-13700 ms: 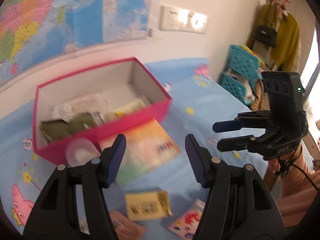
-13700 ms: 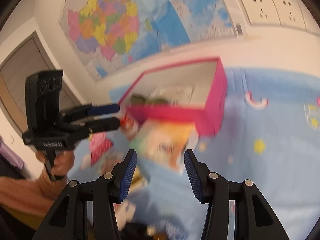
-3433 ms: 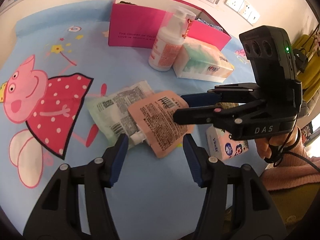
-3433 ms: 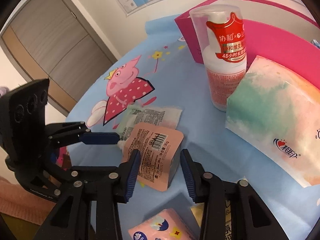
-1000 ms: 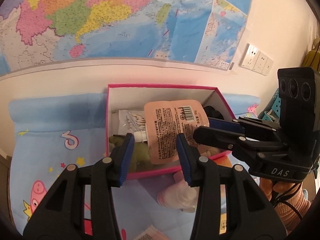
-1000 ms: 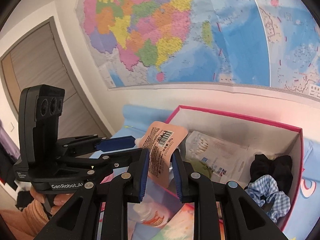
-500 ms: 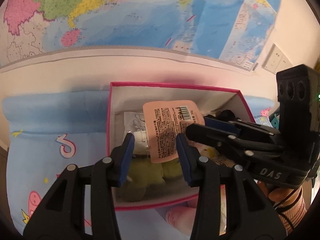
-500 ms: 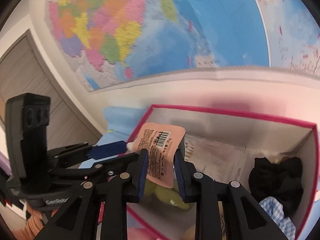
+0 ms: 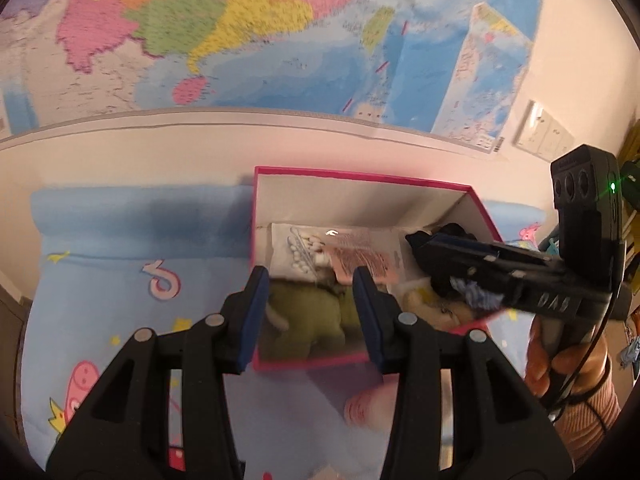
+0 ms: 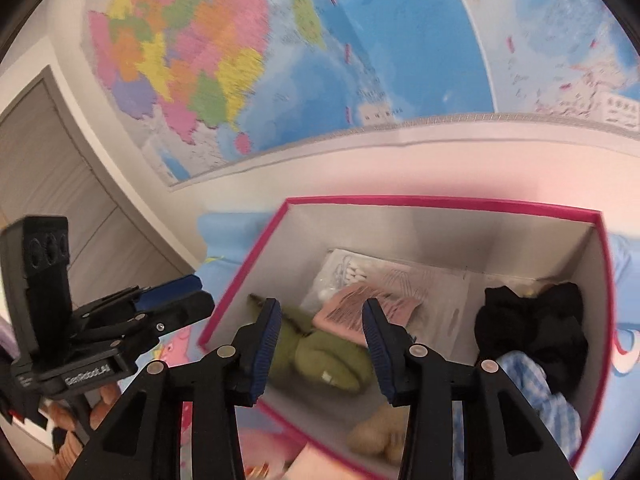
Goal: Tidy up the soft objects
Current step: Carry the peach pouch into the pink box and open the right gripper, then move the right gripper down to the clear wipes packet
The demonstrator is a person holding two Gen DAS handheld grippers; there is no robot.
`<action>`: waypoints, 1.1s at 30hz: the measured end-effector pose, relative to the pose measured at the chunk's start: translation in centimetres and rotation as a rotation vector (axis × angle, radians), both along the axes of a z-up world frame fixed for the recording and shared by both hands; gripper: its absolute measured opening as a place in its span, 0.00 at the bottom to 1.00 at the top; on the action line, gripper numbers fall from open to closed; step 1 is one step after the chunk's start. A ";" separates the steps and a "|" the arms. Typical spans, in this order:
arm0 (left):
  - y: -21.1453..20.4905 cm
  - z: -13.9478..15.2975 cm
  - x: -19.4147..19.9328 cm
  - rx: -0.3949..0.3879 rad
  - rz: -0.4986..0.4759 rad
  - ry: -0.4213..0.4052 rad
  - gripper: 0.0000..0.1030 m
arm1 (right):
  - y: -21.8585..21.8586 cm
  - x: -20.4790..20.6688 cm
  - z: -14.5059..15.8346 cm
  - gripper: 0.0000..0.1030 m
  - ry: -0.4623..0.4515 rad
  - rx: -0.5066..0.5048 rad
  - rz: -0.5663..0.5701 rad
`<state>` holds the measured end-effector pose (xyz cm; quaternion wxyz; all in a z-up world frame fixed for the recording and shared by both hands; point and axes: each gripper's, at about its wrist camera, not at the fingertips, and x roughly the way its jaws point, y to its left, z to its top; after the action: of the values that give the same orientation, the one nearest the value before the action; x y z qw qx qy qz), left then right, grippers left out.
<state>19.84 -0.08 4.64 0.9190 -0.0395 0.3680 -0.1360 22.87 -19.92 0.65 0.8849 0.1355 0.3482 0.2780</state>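
Against a wall hung with a large coloured map, on a pale blue cartoon-print tablecloth, stands an open pink box.

Inside the box: a peach pouch lying flat on a clear packet of cotton swabs, just beside a green plush toy; black and blue-checked fabric bunched at the right end; a tan plush by the near wall.

Right gripper above the box, jaws opening, nothing pressed between the pads; pouch visibly clear of them, resting in the box. Left gripper hanging over the near wall, jaws opening too, partly apart, nothing gripped.

Step in hand, judging from this: release of the pouch into the box, as good as done.

Next move probably calls for lifting both grippers out of the box without snagging the fabric or plush, then going for another soft item outside the box. Blurred pink shape in front of the box: too smeared to identify.
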 end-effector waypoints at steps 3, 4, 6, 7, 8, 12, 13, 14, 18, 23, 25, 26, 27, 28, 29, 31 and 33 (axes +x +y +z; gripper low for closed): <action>1.0 -0.3 -2.1 -0.006 -0.003 -0.014 0.48 | -0.6 -2.4 0.9 0.42 -0.035 0.009 0.026; 1.4 -0.6 -2.9 -0.011 -0.006 -0.013 0.48 | -0.7 -3.4 1.2 0.42 -0.049 0.010 0.037; 2.1 -1.0 -4.3 -0.015 -0.001 -0.014 0.48 | -0.8 -5.1 1.8 0.42 -0.075 0.011 0.063; 2.4 -1.2 -4.9 -0.019 -0.002 -0.012 0.48 | -0.8 -5.8 2.0 0.43 -0.086 0.010 0.071; 2.7 -1.5 -5.6 -0.022 0.000 -0.007 0.48 | -0.7 -6.8 2.2 0.43 -0.098 0.009 0.087; 3.2 -2.8 -7.8 -0.016 0.016 0.014 0.49 | -0.1 -10.7 2.5 0.43 -0.139 -0.003 0.158; 3.5 -3.2 -8.4 -0.016 0.018 0.024 0.49 | 0.1 -11.8 2.3 0.43 -0.145 -0.010 0.181; 3.7 -3.7 -9.0 -0.013 0.022 0.037 0.49 | 0.4 -12.6 2.0 0.43 -0.144 -0.017 0.198; 4.2 -5.8 -10.8 -0.016 0.041 0.088 0.49 | 1.9 -14.6 0.2 0.43 -0.112 -0.043 0.265; 4.2 -7.9 -12.4 -0.025 0.074 0.136 0.49 | 3.5 -15.6 -3.1 0.43 -0.036 -0.065 0.307; 4.1 -8.3 -13.0 -0.026 0.087 0.143 0.49 | 4.3 -15.7 -4.5 0.43 0.002 -0.066 0.319; 4.1 -8.5 -13.2 -0.028 0.090 0.146 0.49 | 4.7 -15.7 -5.2 0.43 0.021 -0.064 0.331; 4.0 -8.6 -13.5 -0.028 0.091 0.146 0.49 | 5.0 -15.5 -5.7 0.43 0.037 -0.068 0.336; 3.9 -8.6 -13.8 -0.023 0.096 0.144 0.49 | 5.4 -15.3 -6.1 0.43 0.051 -0.073 0.340; 3.9 -8.6 -13.9 -0.018 0.096 0.143 0.49 | 5.8 -15.1 -6.6 0.43 0.066 -0.075 0.348; 3.6 -8.7 -14.3 -0.009 0.092 0.144 0.49 | 6.4 -14.8 -7.2 0.43 0.085 -0.080 0.351; 3.5 -8.8 -14.5 0.000 0.094 0.146 0.49 | 6.9 -14.4 -7.8 0.43 0.110 -0.087 0.353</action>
<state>5.30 3.45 -4.20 0.8951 -0.0667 0.4316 -0.0895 8.45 -12.99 -7.18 0.8070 0.0490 0.4261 0.4060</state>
